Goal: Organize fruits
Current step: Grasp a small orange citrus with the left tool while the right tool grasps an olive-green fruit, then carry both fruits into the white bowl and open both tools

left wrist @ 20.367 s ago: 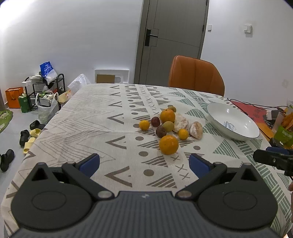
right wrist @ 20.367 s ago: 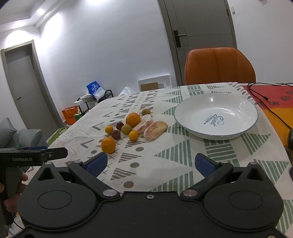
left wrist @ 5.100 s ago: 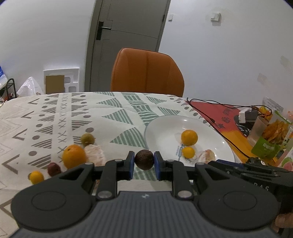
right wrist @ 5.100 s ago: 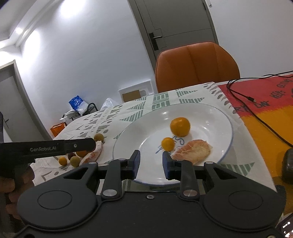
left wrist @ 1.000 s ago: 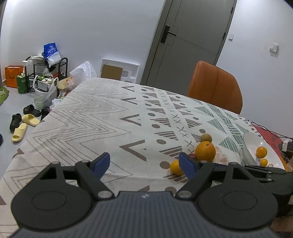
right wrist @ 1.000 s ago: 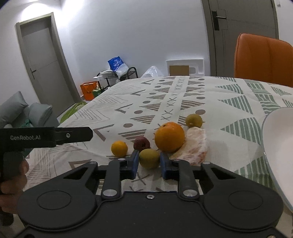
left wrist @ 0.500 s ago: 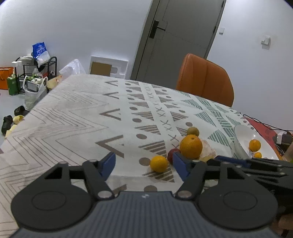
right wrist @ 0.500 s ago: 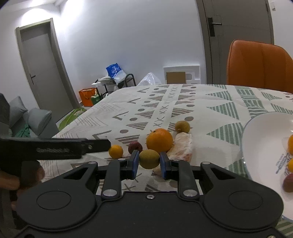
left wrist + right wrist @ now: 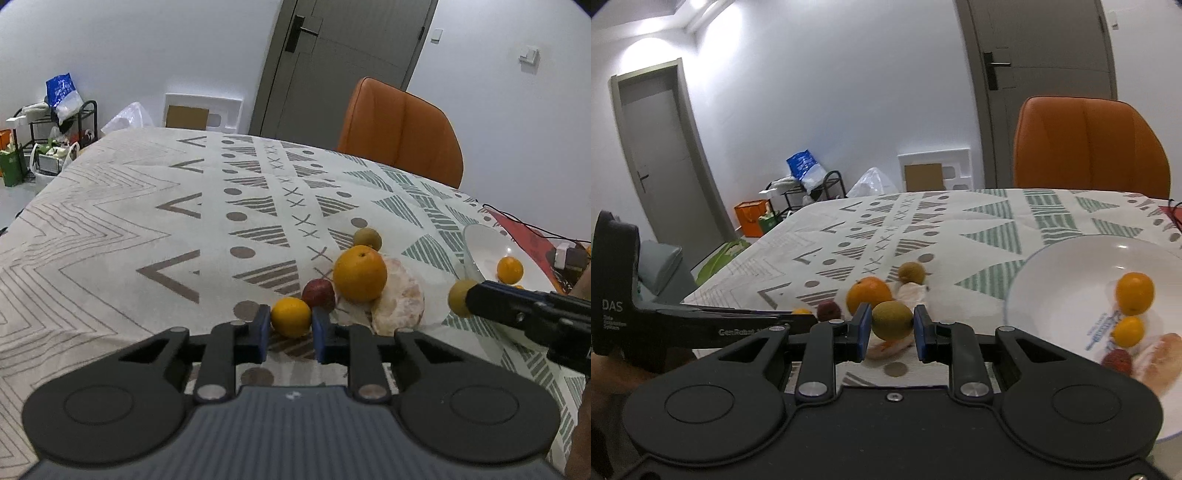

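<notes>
The tabletop (image 9: 122, 236), under its patterned cloth, carries everything you are sorting. At its right side the white bowl (image 9: 1067, 291) already holds an orange, a smaller orange fruit, a reddish one and a peeled segment. The pile awaiting transfer lies left of the bowl and apart from it: a large orange (image 9: 360, 273) resting against the peeled pomelo piece (image 9: 400, 302), a small green fruit (image 9: 366, 238) behind them, and a dark red fruit (image 9: 318, 293) in front.

Your right gripper (image 9: 889, 330) is closed on the green-yellow fruit (image 9: 892, 320), which is held clear of the cloth between the pile and the bowl. Your left gripper (image 9: 290, 334) has its fingers drawn in on either side of the small orange fruit (image 9: 291, 316), which sits on the cloth just in front of the dark red one. Whether the pads are actually pressing it cannot be told from these views.

Judgement: two steps run together, a carry on the right and a pickup on the left. Next, take the right gripper over the bowl rim, lower it to a bare patch and release low, so the fruit does not roll or knock the others. On the left, confirm a firm pinch before lifting straight up; the dark red fruit is close enough to be nudged.
</notes>
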`<state>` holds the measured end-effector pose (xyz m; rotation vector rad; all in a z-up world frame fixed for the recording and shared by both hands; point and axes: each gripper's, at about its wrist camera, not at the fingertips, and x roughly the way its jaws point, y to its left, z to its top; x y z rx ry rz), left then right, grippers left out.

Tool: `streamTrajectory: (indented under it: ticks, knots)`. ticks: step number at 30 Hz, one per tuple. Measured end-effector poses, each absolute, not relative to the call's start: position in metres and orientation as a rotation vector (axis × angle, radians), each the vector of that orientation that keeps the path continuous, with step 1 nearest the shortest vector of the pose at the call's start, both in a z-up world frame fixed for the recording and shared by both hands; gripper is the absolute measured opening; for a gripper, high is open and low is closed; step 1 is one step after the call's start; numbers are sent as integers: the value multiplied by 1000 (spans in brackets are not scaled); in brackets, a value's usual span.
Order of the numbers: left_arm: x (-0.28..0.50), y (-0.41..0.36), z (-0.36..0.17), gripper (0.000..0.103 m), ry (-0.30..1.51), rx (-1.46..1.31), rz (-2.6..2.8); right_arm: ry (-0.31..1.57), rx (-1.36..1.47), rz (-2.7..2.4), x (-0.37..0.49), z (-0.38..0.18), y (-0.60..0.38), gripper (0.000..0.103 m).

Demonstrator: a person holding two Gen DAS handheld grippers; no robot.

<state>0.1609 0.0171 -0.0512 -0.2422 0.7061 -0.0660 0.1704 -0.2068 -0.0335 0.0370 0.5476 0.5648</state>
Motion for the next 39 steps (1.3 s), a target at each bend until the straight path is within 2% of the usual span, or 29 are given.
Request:
streamTrajectory:
  ticks: [16, 39]
  knots:
    - [150, -15, -22, 22, 628, -205, -119, 502, 87, 519, 158, -25, -243, 23]
    - [153, -72, -12, 22, 602, -168, -217, 478, 141, 417, 152, -26, -306, 23]
